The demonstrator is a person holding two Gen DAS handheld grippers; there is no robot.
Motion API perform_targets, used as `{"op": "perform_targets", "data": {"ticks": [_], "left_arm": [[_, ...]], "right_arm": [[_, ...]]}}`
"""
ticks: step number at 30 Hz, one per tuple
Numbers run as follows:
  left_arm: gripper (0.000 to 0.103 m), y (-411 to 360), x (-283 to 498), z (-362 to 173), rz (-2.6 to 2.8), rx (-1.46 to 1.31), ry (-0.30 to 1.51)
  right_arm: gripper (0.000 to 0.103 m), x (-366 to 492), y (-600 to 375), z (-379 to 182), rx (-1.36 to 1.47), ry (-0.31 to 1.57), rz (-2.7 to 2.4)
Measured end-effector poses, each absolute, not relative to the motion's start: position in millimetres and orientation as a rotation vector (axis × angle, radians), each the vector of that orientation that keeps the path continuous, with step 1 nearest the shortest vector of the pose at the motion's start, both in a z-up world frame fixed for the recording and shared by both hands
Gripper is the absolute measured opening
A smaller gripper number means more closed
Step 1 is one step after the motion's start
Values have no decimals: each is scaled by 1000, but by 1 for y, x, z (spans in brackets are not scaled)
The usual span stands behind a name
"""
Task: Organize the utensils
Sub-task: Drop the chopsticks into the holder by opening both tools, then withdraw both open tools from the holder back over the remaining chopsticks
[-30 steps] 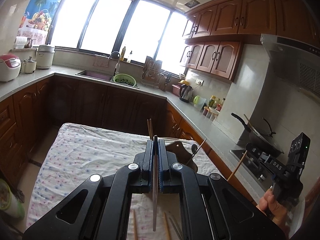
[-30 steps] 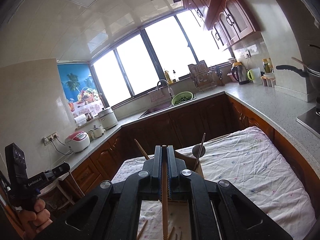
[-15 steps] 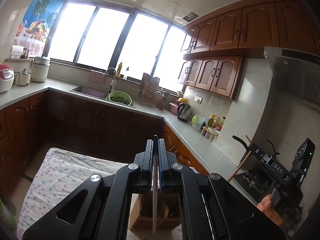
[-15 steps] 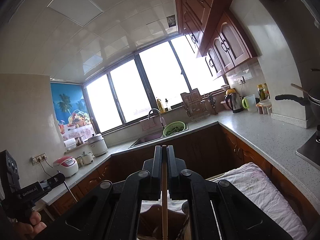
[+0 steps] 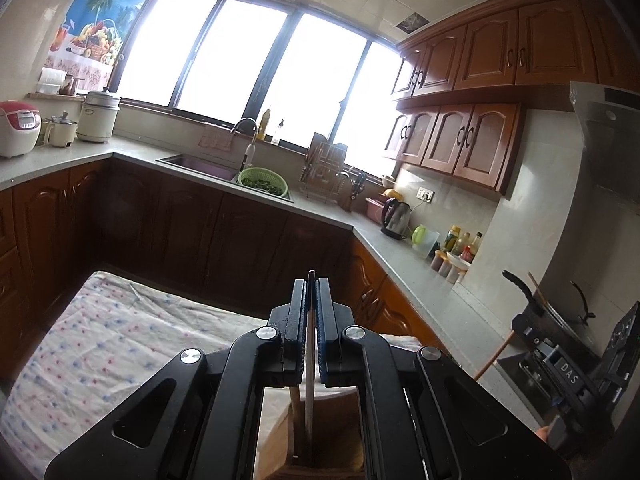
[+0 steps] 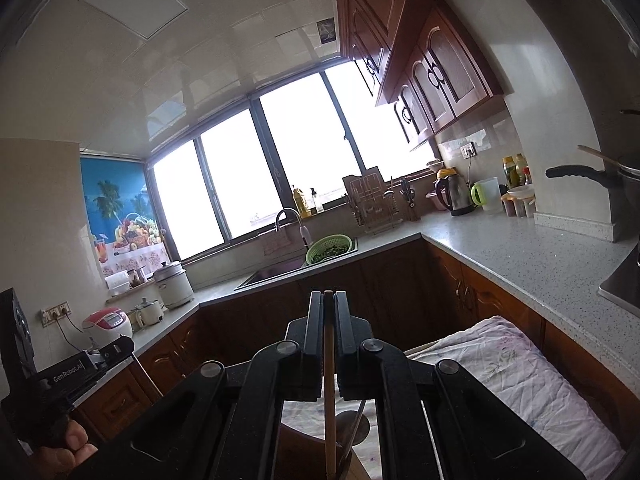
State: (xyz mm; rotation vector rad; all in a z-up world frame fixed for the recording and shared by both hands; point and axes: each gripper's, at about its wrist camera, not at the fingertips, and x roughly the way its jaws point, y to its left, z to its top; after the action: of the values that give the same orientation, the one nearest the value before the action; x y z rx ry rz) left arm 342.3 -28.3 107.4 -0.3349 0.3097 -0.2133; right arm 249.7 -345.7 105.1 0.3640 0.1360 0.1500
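Observation:
My left gripper (image 5: 311, 285) is shut on a thin pale chopstick (image 5: 309, 380) that hangs down between its fingers, its lower end over the wooden utensil holder (image 5: 332, 428) just below. My right gripper (image 6: 329, 297) is shut on a wooden chopstick (image 6: 329, 376), which also hangs over the holder (image 6: 296, 452). A metal spoon (image 6: 354, 426) stands in the holder. In the left wrist view the right gripper (image 5: 524, 324) is at the far right with its chopstick (image 5: 494, 358) slanting down. In the right wrist view the left gripper (image 6: 120, 346) shows at the far left.
The holder stands on a table covered with a floral cloth (image 5: 100, 344), also visible in the right wrist view (image 6: 520, 368). Dark wooden cabinets and a grey counter (image 5: 420, 280) ring the table. A wok (image 5: 560, 312) sits on the stove at right. A person's hand (image 6: 60, 452) grips the left tool.
Both grippers moved forward across the table, each keeping its chopstick. The holder, earlier ahead of the jaws, now lies directly beneath them. The loose chopsticks on the cloth are out of sight.

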Motion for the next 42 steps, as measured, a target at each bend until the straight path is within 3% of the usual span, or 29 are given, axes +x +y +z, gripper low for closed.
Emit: {"op": "perform_targets", "data": {"ticks": [10,24,30,31,32,33,34,37,39,42], "left_arm": [[3,-47,351,66,-218,-255,398],[4,-46,355,66,-218,-236,428],[8,-45,353,66,-216,-238,441],[11,-45,352,67,-216,-237,444],[22,-45,351,67,-218,-237,446],[37,-44,349,68,-216,-239,443],[44,-43,345,69,-209,-240,436],[57,-39,334,72,-202,-239,427],[77,-35,327,71,-196,-241,431],[84,-27,312,67,-178,-241,445]], "right_arm": [[5,259,-341,69,380,221,154],[5,264,-341,67,384,278,153],[15,266,-348,67,427,306,179],[23,265,-349,66,435,308,178],[31,264,-350,66,442,307,177],[46,262,-352,66,450,302,179],[57,259,-353,67,457,296,180],[68,252,-355,68,472,291,182],[80,246,-356,68,482,287,190],[87,233,-357,68,486,281,199]]}}
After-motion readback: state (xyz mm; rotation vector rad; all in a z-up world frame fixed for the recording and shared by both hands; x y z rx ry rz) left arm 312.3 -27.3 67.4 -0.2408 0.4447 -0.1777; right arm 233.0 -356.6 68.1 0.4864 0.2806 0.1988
